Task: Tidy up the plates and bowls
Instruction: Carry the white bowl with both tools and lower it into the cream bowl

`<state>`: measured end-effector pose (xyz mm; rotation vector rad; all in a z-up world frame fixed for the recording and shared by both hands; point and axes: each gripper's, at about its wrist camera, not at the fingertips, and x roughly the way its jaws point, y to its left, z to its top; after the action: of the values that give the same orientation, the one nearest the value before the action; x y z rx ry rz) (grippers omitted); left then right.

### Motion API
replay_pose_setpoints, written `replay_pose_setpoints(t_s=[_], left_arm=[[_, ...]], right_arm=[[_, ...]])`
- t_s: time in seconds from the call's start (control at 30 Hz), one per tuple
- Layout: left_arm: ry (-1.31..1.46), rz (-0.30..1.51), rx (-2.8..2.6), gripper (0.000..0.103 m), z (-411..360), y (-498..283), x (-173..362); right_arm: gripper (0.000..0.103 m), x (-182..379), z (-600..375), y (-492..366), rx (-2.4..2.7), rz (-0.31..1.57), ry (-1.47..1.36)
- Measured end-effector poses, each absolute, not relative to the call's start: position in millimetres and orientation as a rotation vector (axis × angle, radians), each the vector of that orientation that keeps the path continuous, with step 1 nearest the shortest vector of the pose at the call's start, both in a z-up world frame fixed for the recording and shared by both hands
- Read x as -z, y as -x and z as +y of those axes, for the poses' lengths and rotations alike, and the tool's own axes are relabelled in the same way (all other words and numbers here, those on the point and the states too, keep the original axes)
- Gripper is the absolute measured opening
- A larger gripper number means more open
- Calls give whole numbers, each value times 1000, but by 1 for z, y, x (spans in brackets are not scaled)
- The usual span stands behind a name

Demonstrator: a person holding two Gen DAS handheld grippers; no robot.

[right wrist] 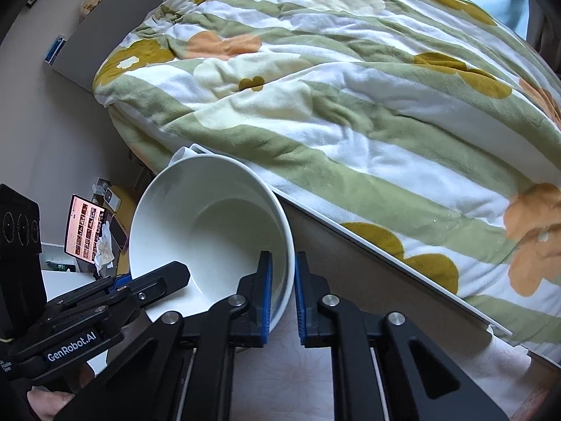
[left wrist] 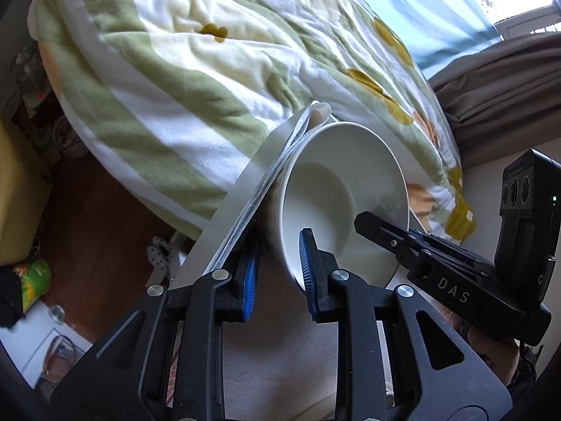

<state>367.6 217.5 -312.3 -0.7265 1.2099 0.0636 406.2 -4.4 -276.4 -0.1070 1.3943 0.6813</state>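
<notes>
A white bowl point(left wrist: 336, 189) is held tilted in the air, its opening turned toward both cameras. My left gripper point(left wrist: 278, 273) is shut on the bowl's rim, one blue pad inside and one outside. My right gripper point(right wrist: 283, 291) is shut on the opposite side of the bowl point(right wrist: 210, 231), rim between its blue pads. In the left wrist view the right gripper point(left wrist: 438, 266) shows at the right; in the right wrist view the left gripper point(right wrist: 115, 301) shows at lower left. A flat white board with cloth point(left wrist: 252, 193) lies just behind the bowl.
A bed with a green, white and orange flowered blanket point(right wrist: 333, 105) fills the background. A pale patterned table surface point(right wrist: 280, 379) lies below the grippers. A lit phone screen point(right wrist: 86, 231) and clutter stand at left. Brown floor point(left wrist: 87, 217) and curtains point(left wrist: 508, 87) show.
</notes>
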Motion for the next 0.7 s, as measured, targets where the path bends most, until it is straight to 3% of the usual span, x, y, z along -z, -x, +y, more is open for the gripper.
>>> replay_pose_setpoints(t_s=[0.43,0.7], left_arm=[[604,1191,-22,20,191,-358,290],[512,1129,25,20,148,-332,245]], right_arm=[[11,263,-30,-390,-671,1344,49],[11,228,-74,-360,-642,1254,-4]])
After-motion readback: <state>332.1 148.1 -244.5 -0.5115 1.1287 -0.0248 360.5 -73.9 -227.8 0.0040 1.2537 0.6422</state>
